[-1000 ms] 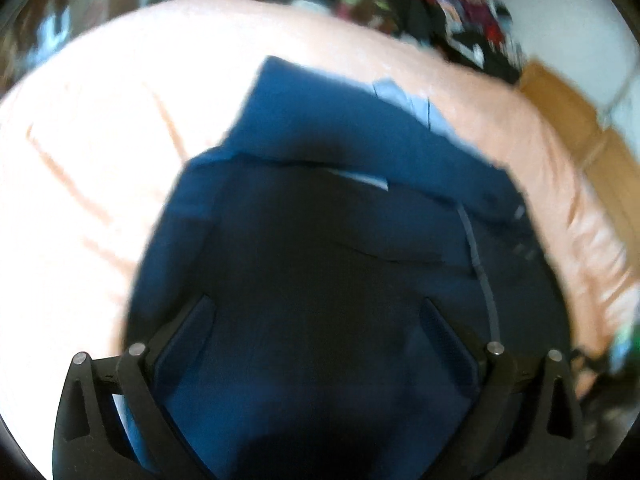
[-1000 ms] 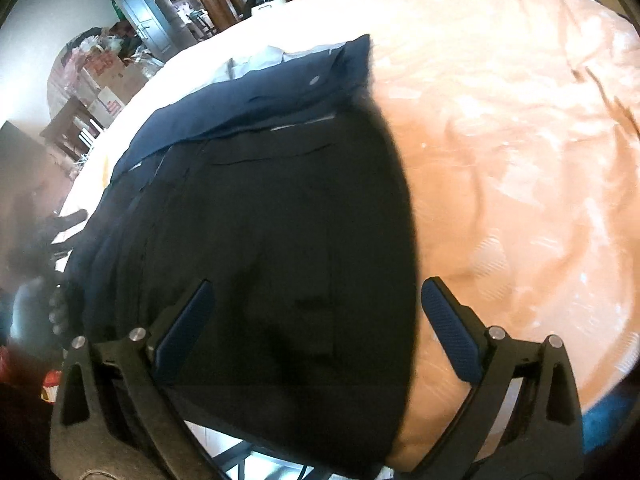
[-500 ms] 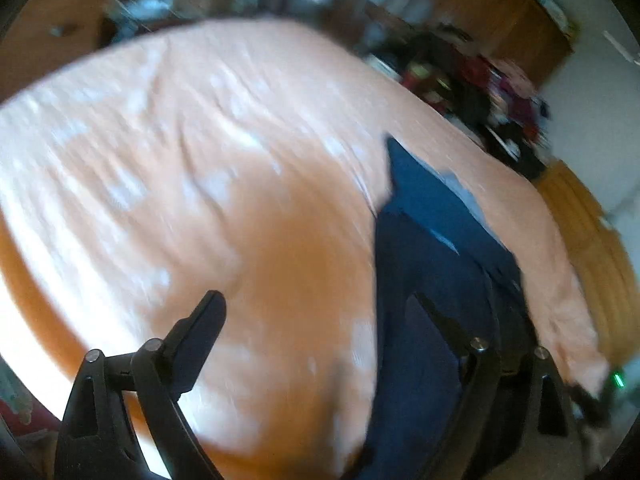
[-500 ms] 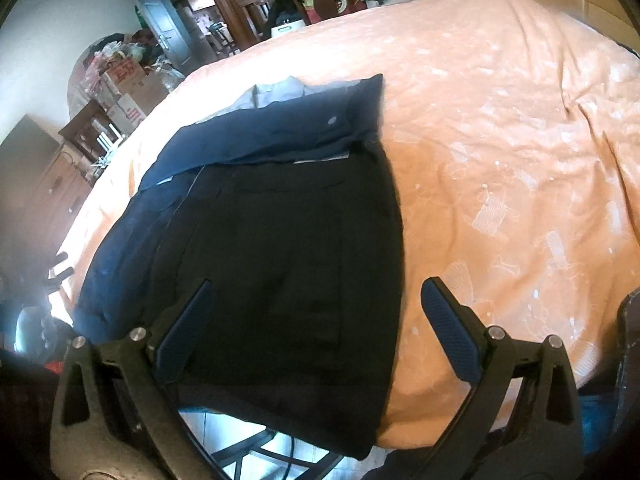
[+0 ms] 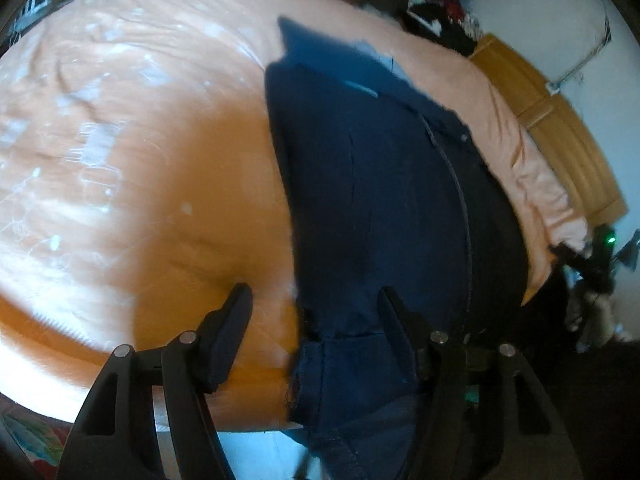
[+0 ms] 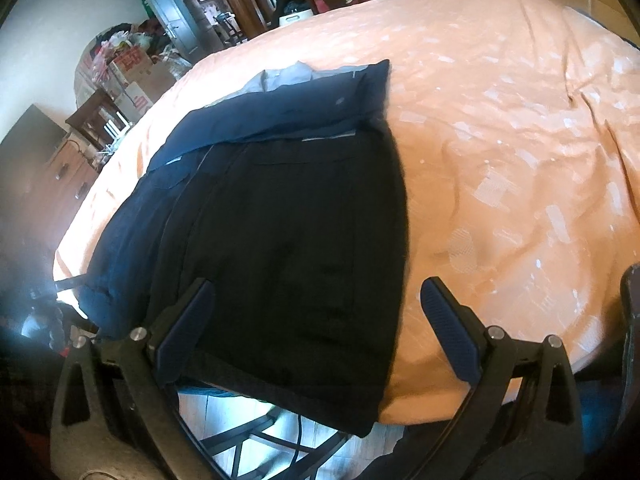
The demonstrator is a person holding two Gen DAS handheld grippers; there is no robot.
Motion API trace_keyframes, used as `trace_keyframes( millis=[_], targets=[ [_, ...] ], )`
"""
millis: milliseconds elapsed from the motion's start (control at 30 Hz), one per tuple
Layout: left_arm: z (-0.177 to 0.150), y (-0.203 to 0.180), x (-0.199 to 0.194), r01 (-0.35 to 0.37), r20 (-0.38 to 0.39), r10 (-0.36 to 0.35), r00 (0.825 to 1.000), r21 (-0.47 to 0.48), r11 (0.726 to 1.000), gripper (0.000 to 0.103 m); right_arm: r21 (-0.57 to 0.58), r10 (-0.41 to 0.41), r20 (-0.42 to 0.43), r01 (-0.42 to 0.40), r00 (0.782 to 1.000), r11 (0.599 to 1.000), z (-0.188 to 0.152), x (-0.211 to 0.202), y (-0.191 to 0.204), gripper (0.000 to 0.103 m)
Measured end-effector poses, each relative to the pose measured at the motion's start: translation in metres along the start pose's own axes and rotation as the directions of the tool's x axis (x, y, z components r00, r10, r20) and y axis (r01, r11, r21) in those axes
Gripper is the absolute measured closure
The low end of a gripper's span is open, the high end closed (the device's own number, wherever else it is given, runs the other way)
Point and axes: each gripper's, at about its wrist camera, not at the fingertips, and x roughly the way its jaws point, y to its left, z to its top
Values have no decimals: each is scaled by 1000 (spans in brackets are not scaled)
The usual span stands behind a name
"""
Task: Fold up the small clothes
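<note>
- Left gripper (image 5: 314, 314): jaws apart, holding nothing; they straddle the near left edge of the dark navy garment (image 5: 384, 200), contact unclear
- Right gripper (image 6: 316, 316): jaws wide apart, empty, above the garment (image 6: 288, 220)
- Garment lies flat on the orange bed (image 6: 500, 140), its hem overhanging the near edge

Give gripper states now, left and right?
Left gripper: open, empty, at the dark navy folded garment's edge.
Right gripper: open, empty, over that garment.
</note>
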Motion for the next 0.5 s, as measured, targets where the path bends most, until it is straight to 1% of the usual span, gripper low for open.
trace_keyframes(
  millis=[33,67,100,167,200,267,333,367,433,500],
  targets=[
    [-1,-1,1,12,3,-12,1000,-7,1000,42,-3,2,-3,-2,1000,1000,-2,-1,-1,3],
    [-2,-3,3,54,-7,-54,999,-14,998,59,-8,5,-9,-5,1000,1000,-4,-2,-1,3],
    [-6,-4,5,83,-20,-83,996,-17,996,82,-14,6,-16,-7,1000,1000,-6,-3,-2,5],
    [-9,-10,10,53,-21,-53,998,7,999,82,-30,7,-46,-9,999,1000,-10,-1,-6,7],
    [-8,-7,12,55,-25,-55,998,-6,998,82,-40,5,-69,-8,998,999,-13,2,-9,9],
    [-8,-1,14,60,-23,-61,998,-34,998,83,-64,-25,-129,17,991,998,-21,10,-18,11],
    [-9,0,17,57,-30,-57,998,-24,998,84,-76,-49,-167,37,985,996,-28,16,-27,12],
    [-8,-3,18,55,-37,-55,998,-17,998,84,-68,-44,-181,33,983,997,-31,19,-31,12],
    [-8,-7,19,56,-48,-57,997,-5,998,82,-48,-29,-193,20,981,999,-35,23,-37,13],
    [-5,-13,21,59,-59,-58,997,13,998,74,-24,1,-190,-5,982,1000,-34,27,-41,14]
  ],
)
